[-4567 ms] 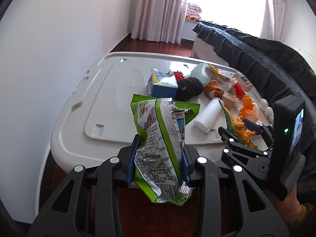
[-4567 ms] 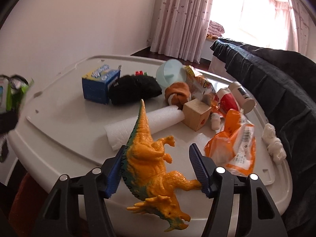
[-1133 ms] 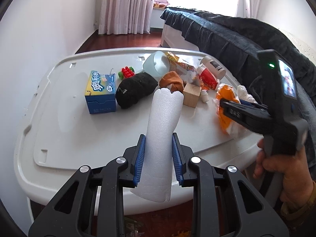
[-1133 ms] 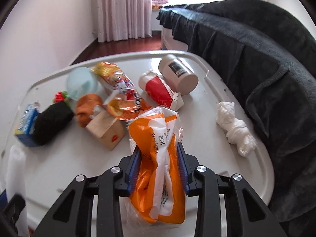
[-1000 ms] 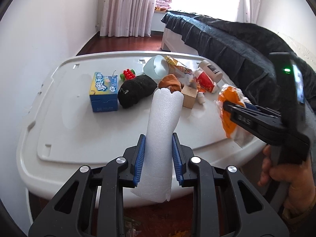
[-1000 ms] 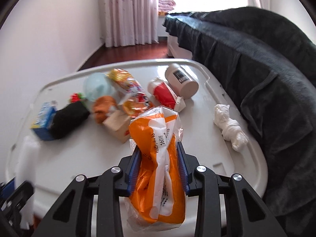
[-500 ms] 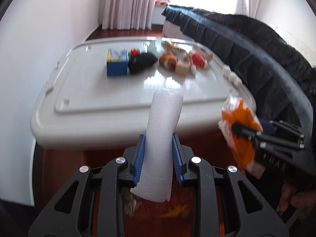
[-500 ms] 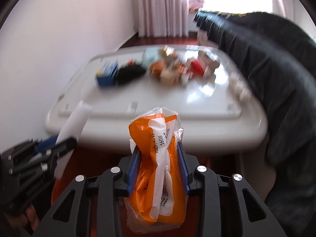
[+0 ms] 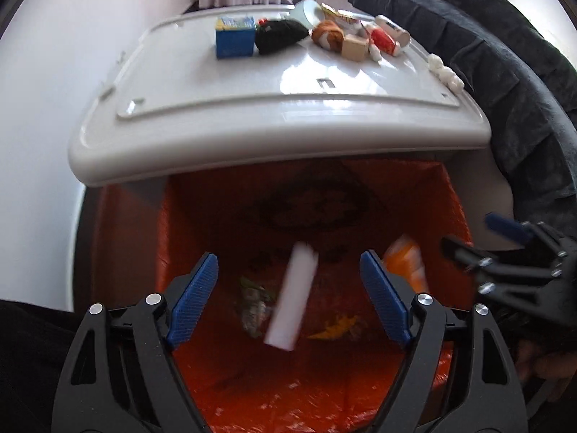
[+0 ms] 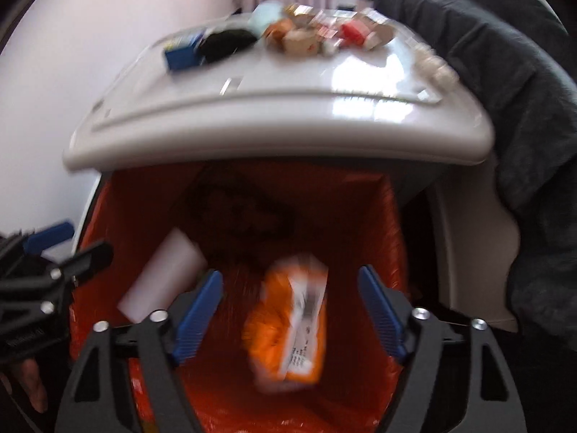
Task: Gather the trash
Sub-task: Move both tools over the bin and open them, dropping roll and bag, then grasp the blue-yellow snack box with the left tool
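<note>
Both grippers are held over an orange-lined bin (image 9: 450,202), pointed steeply down into it. The left gripper (image 9: 288,301) is seen with jaws opening, pads spread wide; a white foam roll (image 9: 292,296) is caught between them but untouched by either pad, blurred, apparently dropping into the bin below. The right gripper (image 10: 290,312) is likewise opening, pads wide apart, with an orange snack bag (image 10: 288,324) loose between them and clear of both, also blurred as if falling.

Progress, as judged: two pieces are being released now. Deeper in the bin, beyond the left gripper's tips, a crumpled green wrapper (image 9: 252,306) and a small orange toy (image 9: 337,326) are already seen at the bottom. More is left: on the white plastic lid (image 9: 202,108) farther ahead of both grippers, a blue carton (image 9: 234,41), a black fuzzy item (image 9: 281,36), a tan box (image 9: 355,47), a red-and-white cup (image 9: 384,39) and a wad of white tissue (image 9: 445,72) are still laid out. Which of these count as trash cannot be told.

Materials: the roll is matte, cylindrical, soft-looking foam; the bag is crinkly glossy film with a printed white panel; the liner is thin, shiny, wrinkled plastic; the pads are blue and ribbed; the lid is smooth and hard.
</note>
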Tool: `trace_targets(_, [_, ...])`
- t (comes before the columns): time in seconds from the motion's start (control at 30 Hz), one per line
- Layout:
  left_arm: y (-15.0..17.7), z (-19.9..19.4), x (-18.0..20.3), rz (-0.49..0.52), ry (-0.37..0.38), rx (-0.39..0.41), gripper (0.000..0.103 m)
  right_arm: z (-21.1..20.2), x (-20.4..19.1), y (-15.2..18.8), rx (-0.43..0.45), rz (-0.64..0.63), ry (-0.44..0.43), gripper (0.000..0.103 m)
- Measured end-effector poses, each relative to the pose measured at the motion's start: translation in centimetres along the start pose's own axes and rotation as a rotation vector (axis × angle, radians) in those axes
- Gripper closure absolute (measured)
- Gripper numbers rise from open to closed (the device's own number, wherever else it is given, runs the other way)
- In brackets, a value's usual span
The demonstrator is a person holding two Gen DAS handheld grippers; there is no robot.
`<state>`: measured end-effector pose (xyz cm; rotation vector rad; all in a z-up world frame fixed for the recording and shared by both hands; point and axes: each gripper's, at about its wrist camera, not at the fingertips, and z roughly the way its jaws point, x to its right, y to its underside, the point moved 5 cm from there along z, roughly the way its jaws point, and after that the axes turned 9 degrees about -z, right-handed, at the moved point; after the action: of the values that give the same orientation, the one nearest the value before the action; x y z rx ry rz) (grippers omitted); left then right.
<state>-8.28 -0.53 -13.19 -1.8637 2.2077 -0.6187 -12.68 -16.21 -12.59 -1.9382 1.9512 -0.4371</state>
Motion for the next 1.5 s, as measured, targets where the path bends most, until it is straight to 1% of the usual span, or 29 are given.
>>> trace_targets(0.03, [-0.5, -0.4, -0.2, -0.003, -0.003, 0.026, 0.023, -0.5, 0.3, -0.4, 0.026, 0.011, 0.003, 0.022])
trace_targets(0.1, [-1.7, -1.3, -0.4, -0.017, 0.019, 0.073, 0.023, -1.3, 0.9, -0.9, 0.067, 0.025, 0.004, 0.022])
trace_targets(0.17, [-3.5, -2.0, -0.7, -0.024, 0.009, 0.119, 0.021, -2.4, 1.2, -1.8, 0.109, 0.026, 0.007, 0.021])
trace_targets(0.27, [-7.3, -3.1, -1.7, -0.044, -0.037, 0.205, 0.018, -3.9, 1.1, -3.4, 0.172, 0.004, 0.030, 0.020])
trace_targets(0.37, [-11.9, -3.3, -2.9, -0.107, -0.065, 0.262, 0.018, -5.1, 1.1, -5.4, 0.226, -0.020, 0.053, 0.017])
trace_targets(0.43, [-14.8, -2.8, -3.3, -0.138, -0.081, 0.288, 0.018, -5.4, 1.1, -6.7, 0.254, -0.029, 0.059, 0.017])
trace_targets(0.47, [-16.4, -2.3, -3.5, -0.149, -0.094, 0.291, 0.018, -5.5, 1.1, -7.3, 0.264, -0.034, 0.060, 0.017])
trace_targets(0.53, [-19.0, -0.8, -3.6, -0.165, -0.098, 0.285, 0.018, -5.5, 1.0, -8.6, 0.285, -0.031, 0.052, 0.017])
trace_targets(0.63, [-21.9, 2.0, -3.1, -0.181, -0.100, 0.251, 0.017, -5.2, 0.8, -9.8, 0.311, -0.025, 0.025, 0.016])
trace_targets(0.73, [-23.7, 5.0, -2.7, -0.179, -0.124, 0.218, 0.017, -4.8, 0.4, -10.0, 0.330, -0.037, 0.012, 0.012])
trace_targets(0.83, [-25.7, 7.7, -2.8, -0.183, -0.162, 0.206, 0.017, -4.1, 0.1, -9.8, 0.331, -0.074, 0.030, 0.012])
trace_targets(0.93, [-26.8, 9.8, -2.9, -0.193, -0.186, 0.187, 0.017, -3.3, 0.1, -9.6, 0.321, -0.091, 0.037, 0.012])
trace_targets(1.03, [-27.2, 11.3, -3.5, -0.208, -0.210, 0.176, 0.017, -2.8, 0.3, -9.4, 0.304, -0.080, 0.014, 0.012])
trace_targets(1.07, [-27.4, 11.5, -3.7, -0.214, -0.208, 0.177, 0.018, -2.6, 0.3, -9.4, 0.302, -0.079, 0.012, 0.012])
trace_targets(1.13, [-27.6, 11.7, -4.2, -0.239, -0.173, 0.202, 0.040, -2.4, 0.3, -9.6, 0.300, -0.084, 0.012, 0.012])
trace_targets(1.17, [-27.4, 11.5, -4.4, -0.251, -0.154, 0.209, 0.047, -2.4, 0.2, -9.7, 0.300, -0.087, 0.015, 0.012])
trace_targets(1.23, [-27.0, 11.1, -4.8, -0.264, -0.151, 0.225, 0.048, -2.4, 0.3, -10.0, 0.305, -0.088, 0.015, 0.012])
trace_targets(1.33, [-26.3, 9.9, -5.0, -0.249, -0.146, 0.247, 0.048, -2.5, 0.0, -10.9, 0.312, -0.092, 0.016, 0.012])
trace_targets(1.47, [-25.0, 7.2, -5.6, -0.253, -0.125, 0.270, 0.048, -1.7, -1.0, -14.0, 0.325, -0.082, -0.023, 0.012])
trace_targets(1.5, [-24.7, 6.6, -5.8, -0.253, -0.122, 0.275, 0.048, -1.3, -1.6, -15.5, 0.340, -0.089, -0.028, 0.012])
